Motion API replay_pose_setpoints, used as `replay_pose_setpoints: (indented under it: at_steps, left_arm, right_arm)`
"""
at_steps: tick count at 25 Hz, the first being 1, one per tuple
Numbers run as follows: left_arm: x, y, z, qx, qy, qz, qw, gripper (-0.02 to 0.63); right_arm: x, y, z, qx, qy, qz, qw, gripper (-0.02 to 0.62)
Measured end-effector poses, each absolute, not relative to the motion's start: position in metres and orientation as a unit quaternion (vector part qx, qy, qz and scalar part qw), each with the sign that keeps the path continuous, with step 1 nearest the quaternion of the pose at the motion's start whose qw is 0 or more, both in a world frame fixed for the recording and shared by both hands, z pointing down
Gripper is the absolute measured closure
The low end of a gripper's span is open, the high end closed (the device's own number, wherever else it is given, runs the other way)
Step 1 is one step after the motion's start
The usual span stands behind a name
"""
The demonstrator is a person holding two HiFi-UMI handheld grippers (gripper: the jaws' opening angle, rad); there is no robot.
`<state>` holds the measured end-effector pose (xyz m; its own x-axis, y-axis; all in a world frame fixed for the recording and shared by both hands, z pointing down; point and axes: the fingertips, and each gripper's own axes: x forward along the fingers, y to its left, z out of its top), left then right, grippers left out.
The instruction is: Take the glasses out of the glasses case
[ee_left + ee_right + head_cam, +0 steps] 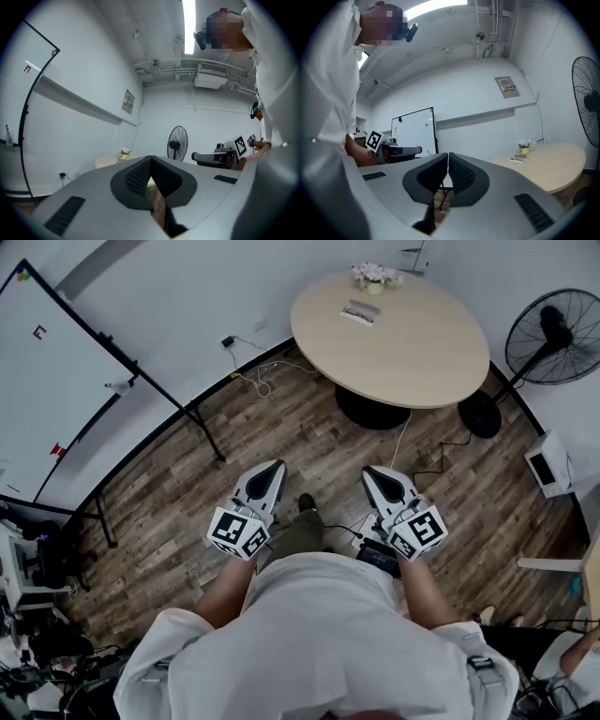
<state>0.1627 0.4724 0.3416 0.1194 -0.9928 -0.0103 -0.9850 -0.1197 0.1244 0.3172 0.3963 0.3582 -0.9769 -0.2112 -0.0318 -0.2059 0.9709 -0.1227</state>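
**Not yet begun: both grippers empty, case well out of reach**

The wooden floor (281, 437) fills most of the head view, with a whiteboard (47, 381) on a stand off to the left. Ahead stands the round table (412, 343), and a pedestal fan (553, 334) stands just beyond its right edge.

The person stands well back from the table's near edge and holds both tools close to the body. The left gripper (277, 468) is clenched. Its own view shows the dark ribbed pads meeting at the tips, with only floor behind them. The right gripper (370, 472) is likewise closed on nothing, its pads pressed together. Both point forward over bare floor.

A small flat thing, which I take to be the glasses case (360, 312), lies near the table's far left edge. It sits just on the near side of a little pot of flowers (375, 276). It is too small to tell whether its lid is up or down, and no glasses can be made out.

By my reading, the step in hand is the approach and no grasp is under way. The next move calls for walking up to the table's near edge. There both pairs of jaws need to part, one to steady the case and the other to deal with the lid and the glasses.
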Motion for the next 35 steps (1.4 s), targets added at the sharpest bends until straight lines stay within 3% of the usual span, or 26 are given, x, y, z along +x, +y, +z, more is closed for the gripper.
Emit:
replay_pose_setpoints:
  at_steps: [9,24,35]
  left_arm:
    - [0.100,0.394,0.357,0.735,-0.672,-0.074,0.052,0.592]
    - [-0.038,0.200,0.351,0.764,-0.636,-0.089,0.059,0.592]
    - [-0.083,0.111,0.367,0.761,-0.631,-0.115,0.095,0.592]
  right_arm:
    - [0.282,0.311,0.364,-0.142,0.988,-0.064,0.009,0.569]
    - [0.146,0.121,0.348,-0.195,0.979,-0.062,0.011,0.569]
    - [0.119,0.038,0.363,-0.207,0.976,-0.067,-0.003,0.569]
